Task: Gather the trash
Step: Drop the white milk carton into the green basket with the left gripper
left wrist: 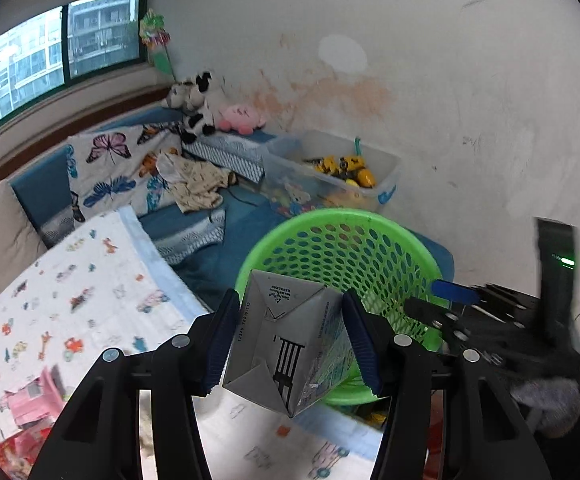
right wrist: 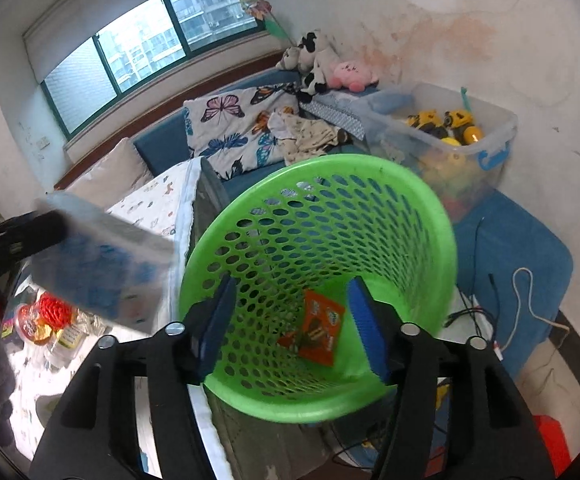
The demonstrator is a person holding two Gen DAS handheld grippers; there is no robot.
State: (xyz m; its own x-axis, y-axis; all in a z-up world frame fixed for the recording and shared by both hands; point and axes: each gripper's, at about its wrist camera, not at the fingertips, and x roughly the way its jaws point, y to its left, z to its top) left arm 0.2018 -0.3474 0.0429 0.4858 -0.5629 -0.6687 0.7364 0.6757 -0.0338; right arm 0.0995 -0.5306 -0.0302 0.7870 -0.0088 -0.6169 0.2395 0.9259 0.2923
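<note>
My left gripper (left wrist: 290, 340) is shut on a grey-white drink carton (left wrist: 290, 344) and holds it just in front of the green mesh basket (left wrist: 341, 248). The carton shows blurred at the left of the right wrist view (right wrist: 102, 256). My right gripper (right wrist: 293, 328) is open and empty, its fingers over the basket's mouth (right wrist: 317, 176). An orange snack wrapper (right wrist: 315, 328) lies at the bottom of the basket. The right gripper also shows at the right of the left wrist view (left wrist: 449, 304).
A patterned sheet (left wrist: 90, 288) covers the surface at left, with a pink toy (left wrist: 34, 400) and red wrappers (right wrist: 50, 312) on it. A clear bin of toys (right wrist: 445, 136) stands by the stained wall. Plush toys (left wrist: 198, 104) and a butterfly quilt (left wrist: 118, 164) lie on the blue sofa. Cables (right wrist: 521, 304) run at right.
</note>
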